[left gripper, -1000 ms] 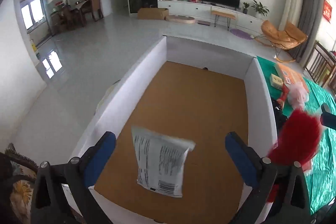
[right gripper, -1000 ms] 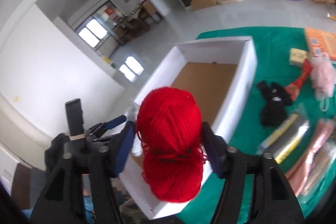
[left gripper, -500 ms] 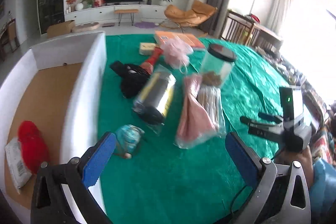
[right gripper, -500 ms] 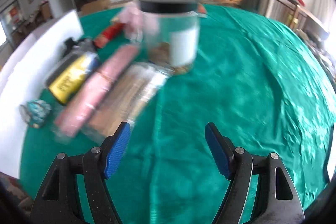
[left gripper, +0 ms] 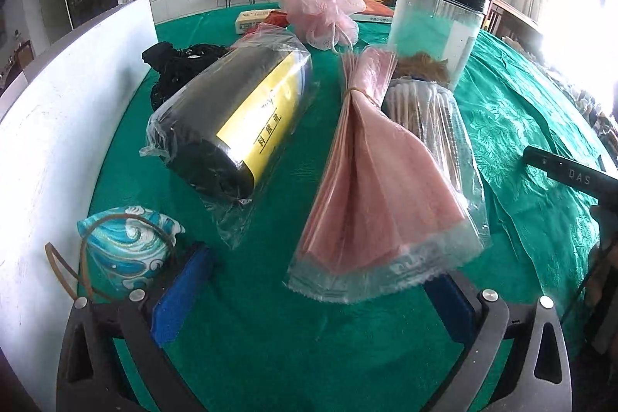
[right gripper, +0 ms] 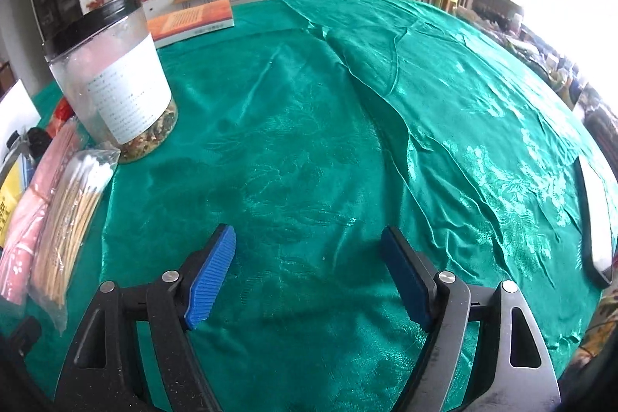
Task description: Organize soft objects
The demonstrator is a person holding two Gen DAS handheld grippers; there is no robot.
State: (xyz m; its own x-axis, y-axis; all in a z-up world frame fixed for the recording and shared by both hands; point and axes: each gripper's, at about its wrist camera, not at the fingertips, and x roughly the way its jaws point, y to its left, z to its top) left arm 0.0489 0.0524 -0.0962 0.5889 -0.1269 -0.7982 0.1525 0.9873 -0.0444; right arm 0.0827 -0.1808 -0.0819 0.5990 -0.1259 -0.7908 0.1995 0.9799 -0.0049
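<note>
Both grippers, left gripper (left gripper: pixel 313 296) and right gripper (right gripper: pixel 309 277), hover with fingers spread, empty. Pink bag pack (left gripper: pixel 370 195): light, limp, slippery film; pinch at its tied waist.

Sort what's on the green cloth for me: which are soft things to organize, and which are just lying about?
Job items: blue patterned pouch, pink mesh puff, black fabric, pink bagged sheets.
Lying about: clear jar, cotton swabs, orange book.

The white box (left gripper: pixel 58 126) runs off at nine o'clock, its inside unseen. The pink bag's (right gripper: pixel 19 230) lower end is cut off. The jar (right gripper: pixel 116 76) label's print is illegible.
</note>
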